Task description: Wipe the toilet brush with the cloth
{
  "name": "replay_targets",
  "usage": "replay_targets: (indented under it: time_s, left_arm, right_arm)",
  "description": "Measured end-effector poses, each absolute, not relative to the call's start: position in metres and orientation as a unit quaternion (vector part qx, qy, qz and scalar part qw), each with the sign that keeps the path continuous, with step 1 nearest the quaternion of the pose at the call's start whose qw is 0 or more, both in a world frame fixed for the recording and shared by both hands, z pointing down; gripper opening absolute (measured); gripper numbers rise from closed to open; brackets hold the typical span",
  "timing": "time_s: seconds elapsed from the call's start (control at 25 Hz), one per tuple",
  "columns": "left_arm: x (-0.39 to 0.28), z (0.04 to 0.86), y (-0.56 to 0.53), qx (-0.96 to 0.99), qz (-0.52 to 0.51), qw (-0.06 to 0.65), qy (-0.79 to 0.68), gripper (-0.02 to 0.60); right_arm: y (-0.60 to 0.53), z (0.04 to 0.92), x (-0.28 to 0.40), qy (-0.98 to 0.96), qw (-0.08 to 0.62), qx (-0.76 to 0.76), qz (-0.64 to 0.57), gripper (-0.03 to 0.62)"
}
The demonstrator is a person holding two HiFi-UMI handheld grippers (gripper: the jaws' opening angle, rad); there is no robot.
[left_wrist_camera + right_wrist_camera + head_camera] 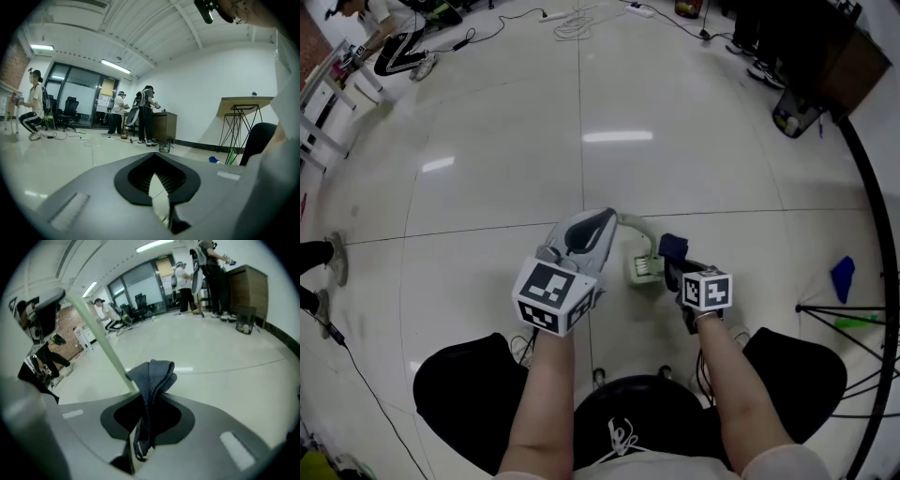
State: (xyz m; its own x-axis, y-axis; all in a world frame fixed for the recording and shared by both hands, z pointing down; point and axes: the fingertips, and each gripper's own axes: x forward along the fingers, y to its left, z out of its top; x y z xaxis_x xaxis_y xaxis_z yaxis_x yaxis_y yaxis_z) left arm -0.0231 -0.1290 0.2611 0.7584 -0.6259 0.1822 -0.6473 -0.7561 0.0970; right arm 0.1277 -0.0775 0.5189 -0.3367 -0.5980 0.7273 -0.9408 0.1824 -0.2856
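While we are holding both tools up over the floor (581, 141), step: we are judging this as the wipe itself, just getting under way, with cloth meeting handle.
left hand-held gripper (159, 199): jaws are sitting nearly together, pinching a pale strip. We are reading that strip as the end of the brush handle, since in the head view the handle is starting right at this gripper's tip.
right hand-held gripper (140, 427): jaws are clamping tight on the dark blue cloth (152, 378). One fold is sticking up out of them and a tail is hanging below.
toilet brush (643, 268): it is hanging in the air between the two grippers, above the floor. Its pale green handle (96, 331) is arcing from the left tip over to the squarish head, which is sitting just beside the right gripper.
contact: in the right gripper view the cloth's fold is lying against the side of the handle, near the head end. It is beside the handle, not wrapped around it.
progress: we are guessing early. No dirt or wet mark is showing, so we are not telling how much is done.
next move: we are expecting it to call for sliding the cloth along the shaft while the left side is holding steady, with enough sideways press for contact.
watch: we are thinking a hard push may be swinging the thin handle off the cloth, since it is gripped at one end only.
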Motion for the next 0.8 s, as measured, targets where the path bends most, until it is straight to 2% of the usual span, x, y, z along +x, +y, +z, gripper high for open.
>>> replay_targets:
  time_s: [0.16,0.28,0.44,0.56,0.8]
  left_arm:
    - [-0.039,0.253,-0.136,0.928,0.040,0.085,-0.361,0.006]
    - [-0.049,0.254,-0.139,0.923,0.017,0.108,-0.370,0.006]
    - [-0.055,0.239,-0.136,0.918,-0.030,0.126,-0.374,0.006]
    - [-0.066,0.237,-0.135,0.913,-0.028,0.121,-0.390,0.006]
    - [-0.068,0.246,-0.133,0.913,-0.015,0.126,-0.388,0.006]
  right_arm:
    - [-0.118,0.391,0.129,-0.793,0.080,0.549,0.252,0.071]
    - [-0.120,0.287,0.089,-0.852,0.029,0.496,0.167,0.071]
    - [-0.084,0.233,0.014,-0.904,0.044,0.401,0.141,0.071]
    - [-0.068,0.262,-0.023,-0.908,0.090,0.379,0.152,0.071]
    - [-0.069,0.334,-0.026,-0.875,0.144,0.407,0.219,0.071]
